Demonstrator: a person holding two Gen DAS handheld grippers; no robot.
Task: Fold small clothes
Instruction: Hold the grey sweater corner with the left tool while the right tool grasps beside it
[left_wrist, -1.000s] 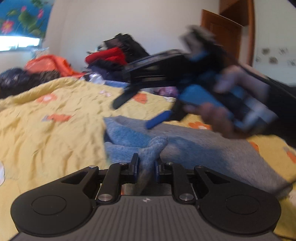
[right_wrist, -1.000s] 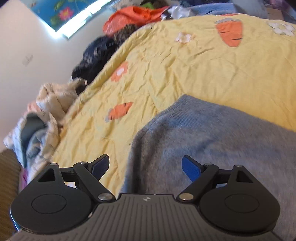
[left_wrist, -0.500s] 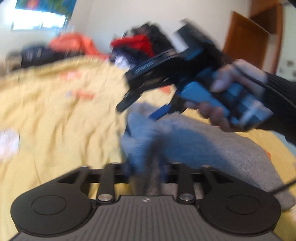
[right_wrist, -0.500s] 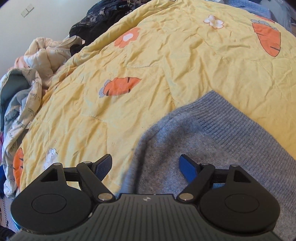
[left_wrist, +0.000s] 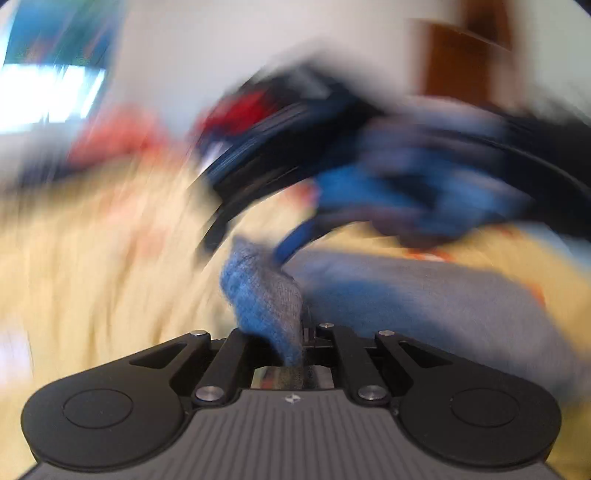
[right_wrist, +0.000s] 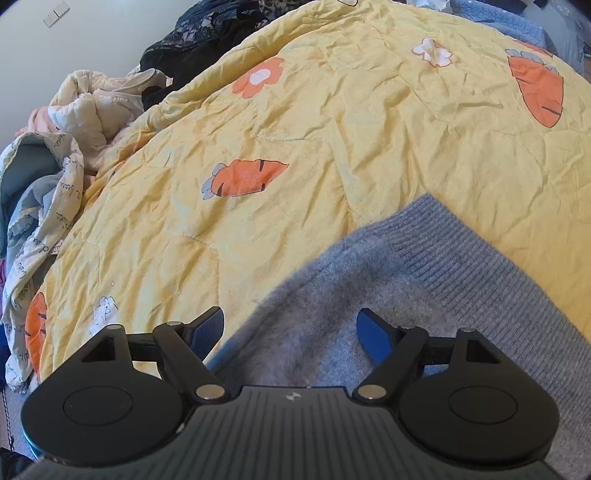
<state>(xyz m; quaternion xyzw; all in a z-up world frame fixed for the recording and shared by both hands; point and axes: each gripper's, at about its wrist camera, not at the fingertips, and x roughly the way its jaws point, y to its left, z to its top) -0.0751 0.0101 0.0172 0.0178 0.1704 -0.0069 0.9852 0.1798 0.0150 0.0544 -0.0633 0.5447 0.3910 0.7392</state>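
A grey-blue knit sweater (right_wrist: 424, 288) lies flat on the yellow carrot-print quilt (right_wrist: 332, 129). In the blurred left wrist view, my left gripper (left_wrist: 295, 332) is shut on a bunched-up fold of the sweater (left_wrist: 266, 291), which stands up between the jaws. My right gripper (right_wrist: 291, 328) is open, tilted steeply down over the sweater's ribbed hem corner. The knit lies under and between its blue pads (right_wrist: 373, 334), and they do not press it. In the left wrist view that right gripper (left_wrist: 255, 240) appears as a blur above the sweater, with a person's hand (left_wrist: 424, 206) on its handle.
Heaps of loose clothes line the quilt's edge: cream and pale printed garments (right_wrist: 74, 122) at the left, dark ones (right_wrist: 207, 33) at the back, and a blue knit (right_wrist: 509, 26) at the far right. A brown door (left_wrist: 465, 62) stands behind the bed.
The left jaws stood wider half a second ago and have closed on the fold again; that view has swung and blurred. The right gripper slid sideways and rolled, staying open over the hem corner.
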